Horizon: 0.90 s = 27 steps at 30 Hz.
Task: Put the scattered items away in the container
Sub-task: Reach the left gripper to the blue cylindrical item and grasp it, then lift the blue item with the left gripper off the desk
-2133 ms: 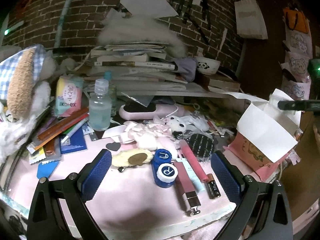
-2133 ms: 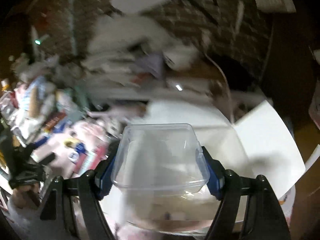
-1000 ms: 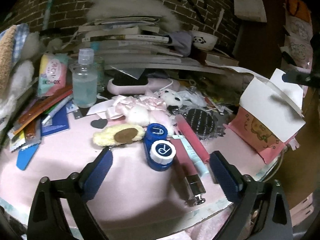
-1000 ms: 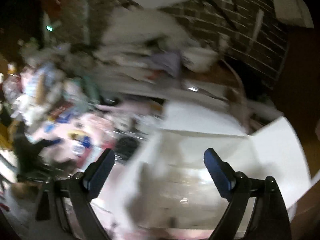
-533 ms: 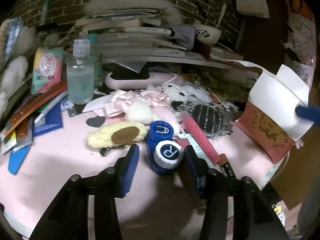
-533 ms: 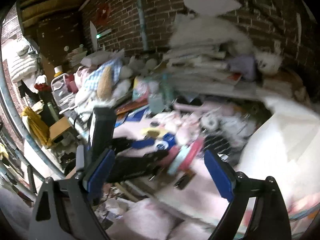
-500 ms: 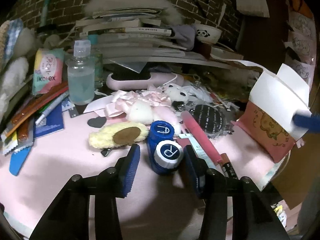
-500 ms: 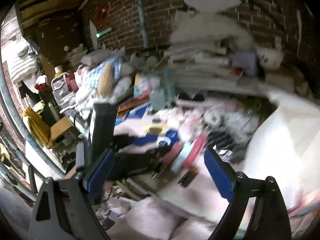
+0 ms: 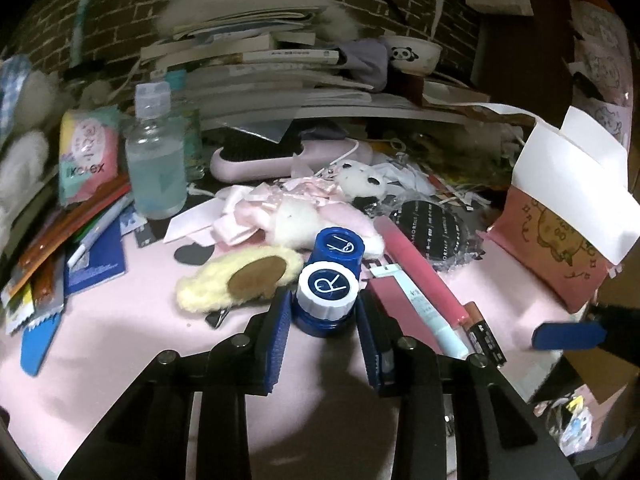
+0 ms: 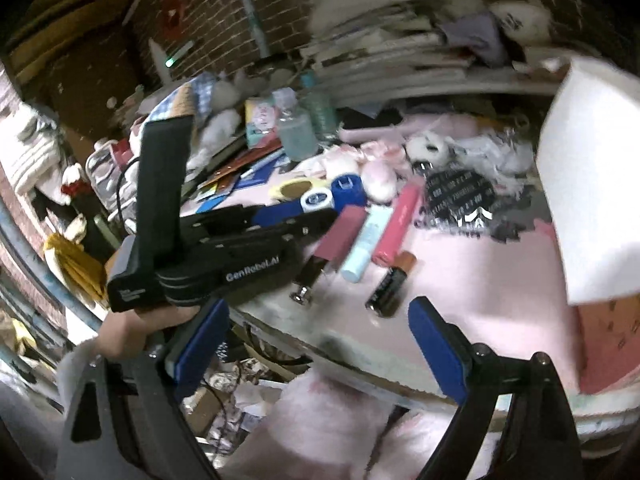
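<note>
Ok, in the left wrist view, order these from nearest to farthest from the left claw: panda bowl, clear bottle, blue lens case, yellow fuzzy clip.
1. Blue lens case, between the left claw's fingers.
2. Yellow fuzzy clip, just left of it.
3. Clear bottle, farther back left.
4. Panda bowl, atop the rear right pile.

Both grippers are black, angular frames with round screws. The left gripper (image 9: 322,338) has ribbed blue fingers (image 9: 277,336); its body reads "GenRobot.AI". A fuzzy white sleeve (image 10: 78,364) sits lower left.

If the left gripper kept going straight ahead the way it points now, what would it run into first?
The left gripper already brackets the blue contact lens case; its white R cap sits between the pads. Pushed further, it would probably shove that case toward the fluffy white and pink plush behind it.
</note>
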{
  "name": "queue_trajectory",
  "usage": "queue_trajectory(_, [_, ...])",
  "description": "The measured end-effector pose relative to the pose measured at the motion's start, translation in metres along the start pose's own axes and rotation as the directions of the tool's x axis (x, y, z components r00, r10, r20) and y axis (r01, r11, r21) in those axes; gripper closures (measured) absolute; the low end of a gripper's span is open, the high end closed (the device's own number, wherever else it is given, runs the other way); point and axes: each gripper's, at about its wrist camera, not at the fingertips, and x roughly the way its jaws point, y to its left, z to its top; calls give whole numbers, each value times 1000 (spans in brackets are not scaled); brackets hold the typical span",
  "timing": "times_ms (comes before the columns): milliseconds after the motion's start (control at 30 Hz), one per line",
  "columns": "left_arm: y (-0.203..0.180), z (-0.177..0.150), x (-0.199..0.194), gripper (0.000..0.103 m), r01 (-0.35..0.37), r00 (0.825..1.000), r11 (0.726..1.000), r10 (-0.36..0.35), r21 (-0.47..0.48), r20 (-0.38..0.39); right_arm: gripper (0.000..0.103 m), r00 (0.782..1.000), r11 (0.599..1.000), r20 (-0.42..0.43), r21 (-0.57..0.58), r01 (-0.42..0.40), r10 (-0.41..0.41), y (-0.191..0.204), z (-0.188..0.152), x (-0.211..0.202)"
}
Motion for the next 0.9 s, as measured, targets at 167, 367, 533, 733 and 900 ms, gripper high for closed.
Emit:
queue_trajectory(167, [-3, 4, 7, 75, -10, 1000, 1000, 10, 20, 11, 13, 1000, 999, 3, 33, 3, -4, -8, -4, 5])
queue_trajectory(367, [-4, 5, 7, 75, -11, 1000, 1000, 10, 25, 6, 13, 1000, 999, 20, 41, 19, -20, -10, -6, 7])
queue_trajectory(533, [-4, 8, -1, 76, 12, 1000, 1000, -13, 14, 25, 13, 998, 997, 51, 57, 45, -48, -15, -6, 4])
queue_trajectory(733, [-7, 17, -13, 76, 25, 999, 1000, -26, 11, 37, 13, 987, 991, 119, 86, 102, -112, -20, -2, -4])
queue_trajectory(900, [-9, 19, -20, 76, 45, 998, 999, -46, 11, 53, 13, 988, 990, 122, 115, 80, -94, -25, -2, -6])
